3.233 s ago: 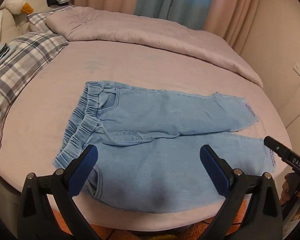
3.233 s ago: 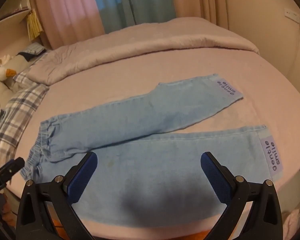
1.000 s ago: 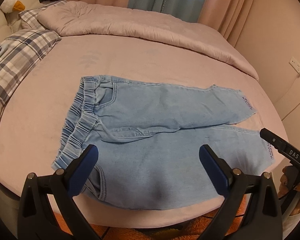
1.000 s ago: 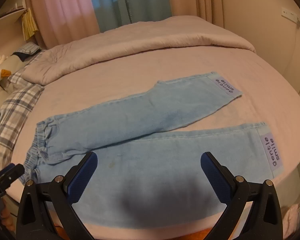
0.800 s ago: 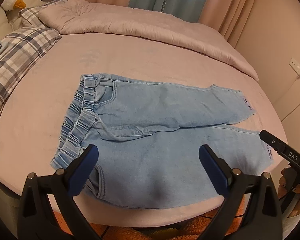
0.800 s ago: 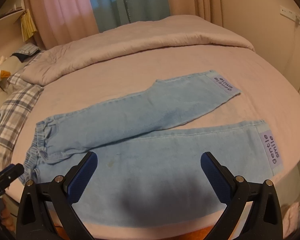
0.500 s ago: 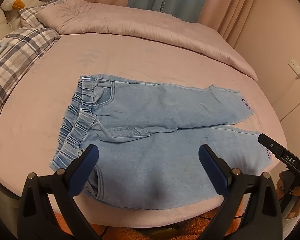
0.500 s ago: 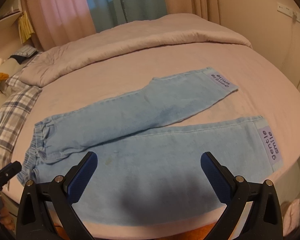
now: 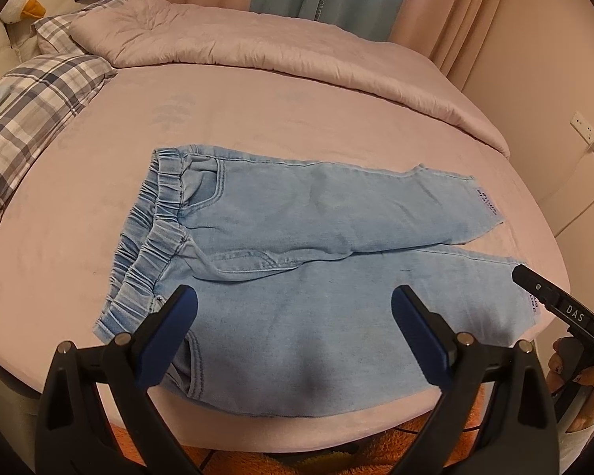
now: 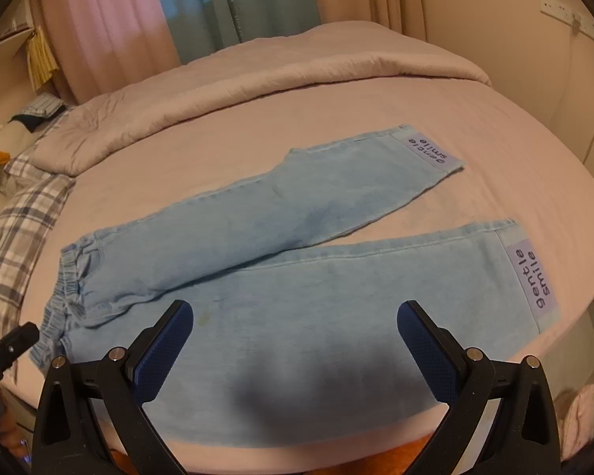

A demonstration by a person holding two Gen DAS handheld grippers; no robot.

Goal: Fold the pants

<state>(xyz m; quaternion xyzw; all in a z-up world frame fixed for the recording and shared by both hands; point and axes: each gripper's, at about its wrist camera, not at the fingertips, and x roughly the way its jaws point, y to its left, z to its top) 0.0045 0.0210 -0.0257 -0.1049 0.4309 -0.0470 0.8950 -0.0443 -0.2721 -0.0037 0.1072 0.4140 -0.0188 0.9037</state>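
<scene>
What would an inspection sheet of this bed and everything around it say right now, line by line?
Surface: pink bed sheet, smooth; rumpled pink duvet along the far side.
Job's things: light blue jeans lying flat and unfolded, legs slightly apart; a purple "gentle smile" patch on each cuff.
Clutter: plaid pillow, plush duck, both apart from the jeans.
Grippers: left gripper and right gripper both open, above the near leg, holding nothing.
Cables: a white cord along the wall below the socket.
Surroundings: pink and blue curtains, orange rug below the bed.
</scene>
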